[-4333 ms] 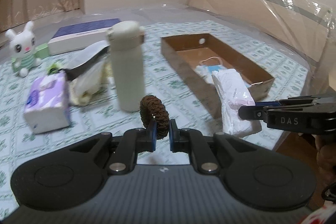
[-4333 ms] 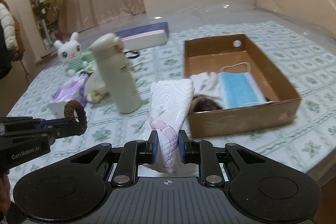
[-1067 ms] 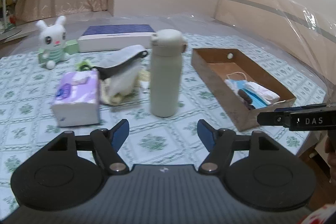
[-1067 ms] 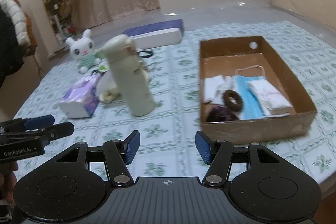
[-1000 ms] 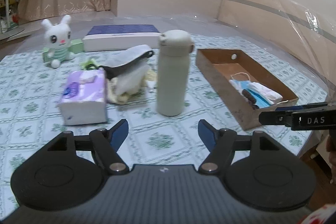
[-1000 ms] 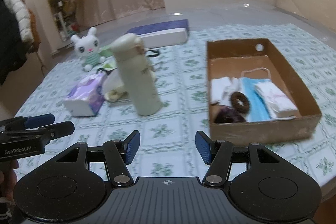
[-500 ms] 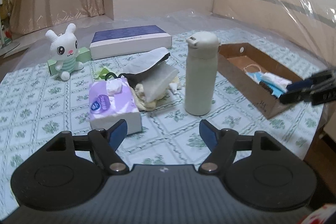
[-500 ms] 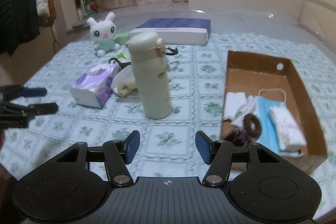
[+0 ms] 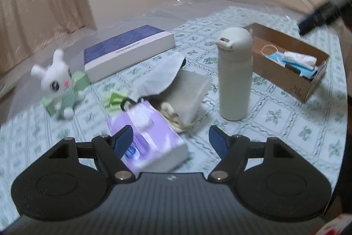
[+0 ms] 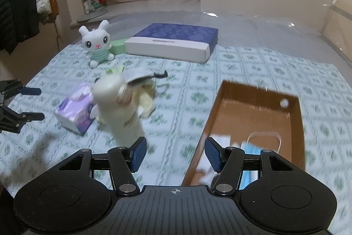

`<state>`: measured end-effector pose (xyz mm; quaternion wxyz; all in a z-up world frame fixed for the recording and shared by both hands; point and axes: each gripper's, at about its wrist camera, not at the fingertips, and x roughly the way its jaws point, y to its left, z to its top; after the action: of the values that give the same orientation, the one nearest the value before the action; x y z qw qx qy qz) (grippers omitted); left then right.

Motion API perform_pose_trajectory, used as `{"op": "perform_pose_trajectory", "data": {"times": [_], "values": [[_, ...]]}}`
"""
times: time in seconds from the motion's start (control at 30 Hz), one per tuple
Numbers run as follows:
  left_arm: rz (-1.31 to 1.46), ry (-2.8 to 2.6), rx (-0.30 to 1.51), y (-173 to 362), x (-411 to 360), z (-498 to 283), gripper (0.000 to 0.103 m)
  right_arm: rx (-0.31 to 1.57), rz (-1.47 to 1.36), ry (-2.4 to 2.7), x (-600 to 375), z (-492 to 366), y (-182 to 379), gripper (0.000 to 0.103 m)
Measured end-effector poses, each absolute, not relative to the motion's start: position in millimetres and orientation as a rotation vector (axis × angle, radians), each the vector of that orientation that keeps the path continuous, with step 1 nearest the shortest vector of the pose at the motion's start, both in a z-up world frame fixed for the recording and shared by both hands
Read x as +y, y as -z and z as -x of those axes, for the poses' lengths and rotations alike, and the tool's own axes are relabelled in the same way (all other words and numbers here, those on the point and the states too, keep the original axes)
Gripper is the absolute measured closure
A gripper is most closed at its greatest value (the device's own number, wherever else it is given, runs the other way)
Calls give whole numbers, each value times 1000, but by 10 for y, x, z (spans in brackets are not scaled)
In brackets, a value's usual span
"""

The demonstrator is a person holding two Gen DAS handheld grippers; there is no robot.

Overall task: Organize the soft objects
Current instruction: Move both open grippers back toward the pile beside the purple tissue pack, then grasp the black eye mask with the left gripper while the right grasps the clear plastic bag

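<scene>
Landmark: cream bottle [image 9: 235, 76], upright on the patterned worktop [image 9: 286, 116].

Far left of the bottle: white bunny plush [image 9: 57, 83], blurred, beside a green block [image 9: 80, 80]. Behind and left of the bottle: blue-topped flat box [image 9: 129, 50]. Just left of the bottle: heap of grey and cream cloths [image 9: 176, 85], purple tissue pack [image 9: 149, 138] touching its near edge. Right of the bottle: cardboard box [image 9: 308, 83], holding a blue mask [image 9: 277, 57], a white folded packet [image 9: 299, 57] and a dark scrunchie [image 9: 292, 68].

Left tool [image 9: 171, 138]: spread wide, holding nothing, hovering above the tissue pack. Right tool [image 10: 175, 151]: spread wide, empty, between the bottle and the cardboard box, over the box's near corner.
</scene>
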<state>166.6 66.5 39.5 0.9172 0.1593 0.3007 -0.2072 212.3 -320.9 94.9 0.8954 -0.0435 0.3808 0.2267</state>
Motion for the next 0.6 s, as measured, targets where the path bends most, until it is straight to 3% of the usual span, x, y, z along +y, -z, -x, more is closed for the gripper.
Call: {"op": "perform_pose_trajectory", "data": {"times": [0.23, 0.43, 0.6], "values": [[-460, 572, 667, -556, 732, -2348, 23, 934, 89, -587, -3008, -3083, -1166, 45], [-518, 671, 738, -524, 698, -2968, 16, 1133, -80, -709, -2719, -3872, -1045, 44], [-556, 734, 779, -435, 610, -3392, 13, 1260, -198, -757, -2533, -4332, -797, 37]]}}
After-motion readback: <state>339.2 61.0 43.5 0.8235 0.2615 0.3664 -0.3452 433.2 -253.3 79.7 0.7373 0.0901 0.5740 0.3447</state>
